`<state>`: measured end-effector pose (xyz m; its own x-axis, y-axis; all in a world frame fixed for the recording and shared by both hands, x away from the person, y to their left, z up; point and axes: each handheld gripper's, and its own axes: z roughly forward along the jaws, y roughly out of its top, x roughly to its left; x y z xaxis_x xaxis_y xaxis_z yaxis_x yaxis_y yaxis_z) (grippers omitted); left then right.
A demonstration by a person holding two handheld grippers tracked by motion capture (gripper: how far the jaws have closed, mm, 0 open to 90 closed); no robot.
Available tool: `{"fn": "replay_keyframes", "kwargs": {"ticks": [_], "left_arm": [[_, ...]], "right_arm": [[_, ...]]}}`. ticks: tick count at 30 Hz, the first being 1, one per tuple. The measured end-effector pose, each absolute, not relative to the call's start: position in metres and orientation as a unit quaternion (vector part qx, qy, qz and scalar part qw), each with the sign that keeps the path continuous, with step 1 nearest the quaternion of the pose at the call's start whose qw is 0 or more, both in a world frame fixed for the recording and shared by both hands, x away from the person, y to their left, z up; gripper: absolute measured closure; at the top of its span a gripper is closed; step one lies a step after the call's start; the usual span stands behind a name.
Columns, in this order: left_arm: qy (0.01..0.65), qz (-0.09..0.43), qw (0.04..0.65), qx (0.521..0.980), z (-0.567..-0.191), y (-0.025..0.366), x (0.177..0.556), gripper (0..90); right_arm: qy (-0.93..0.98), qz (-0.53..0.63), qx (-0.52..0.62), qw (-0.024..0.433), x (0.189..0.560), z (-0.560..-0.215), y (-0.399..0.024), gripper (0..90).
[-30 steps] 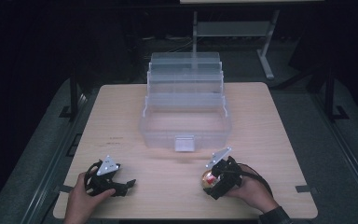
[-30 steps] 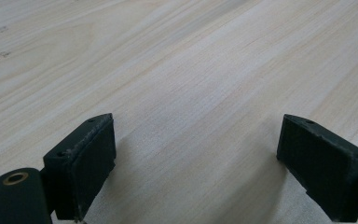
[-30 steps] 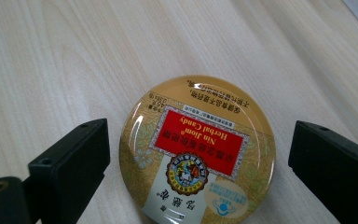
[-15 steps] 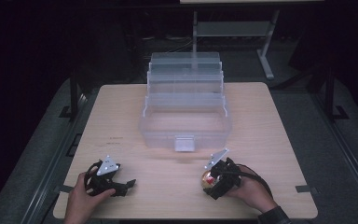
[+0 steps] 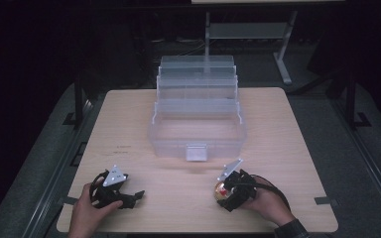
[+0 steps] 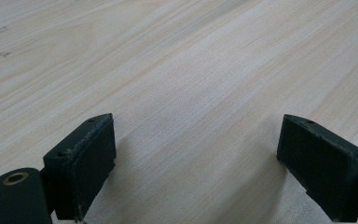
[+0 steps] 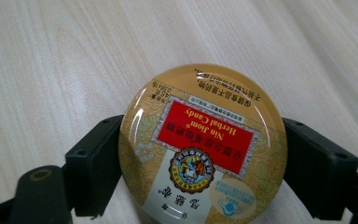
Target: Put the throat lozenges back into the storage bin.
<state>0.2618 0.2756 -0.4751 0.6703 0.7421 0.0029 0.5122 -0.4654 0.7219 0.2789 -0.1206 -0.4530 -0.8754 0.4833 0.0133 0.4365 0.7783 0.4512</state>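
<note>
The surface carries a clear tiered organizer box at its middle, trays stepped open, likely to receive things. Near the front edge the right hand-held gripper, its jaws having just been closing, clamps a round candy tin by its rim, seemingly for lifting, while the left hand-held gripper rests gaping and empty towards the front left corner

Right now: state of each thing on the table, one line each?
candy tin: lid on, flat on the table, clamped at its sides.
right gripper: jaws just closed, shut on the candy tin.
left gripper: jaws open, nothing between them.
clear tiered box: opened out, trays stepped back, bottom compartment looks empty.
</note>
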Motion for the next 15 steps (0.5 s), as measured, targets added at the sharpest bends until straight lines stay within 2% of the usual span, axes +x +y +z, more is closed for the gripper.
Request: {"fn": "replay_keyframes", "kwargs": {"ticks": [15], "left_arm": [[0.373, 0.16, 0.358, 0.841, -0.4751, 0.2757, 0.2619, 10.7]], "right_arm": [[0.943, 0.224, 0.241, 0.049, 0.2789, -0.4528, -0.1212, 19.9]]}}
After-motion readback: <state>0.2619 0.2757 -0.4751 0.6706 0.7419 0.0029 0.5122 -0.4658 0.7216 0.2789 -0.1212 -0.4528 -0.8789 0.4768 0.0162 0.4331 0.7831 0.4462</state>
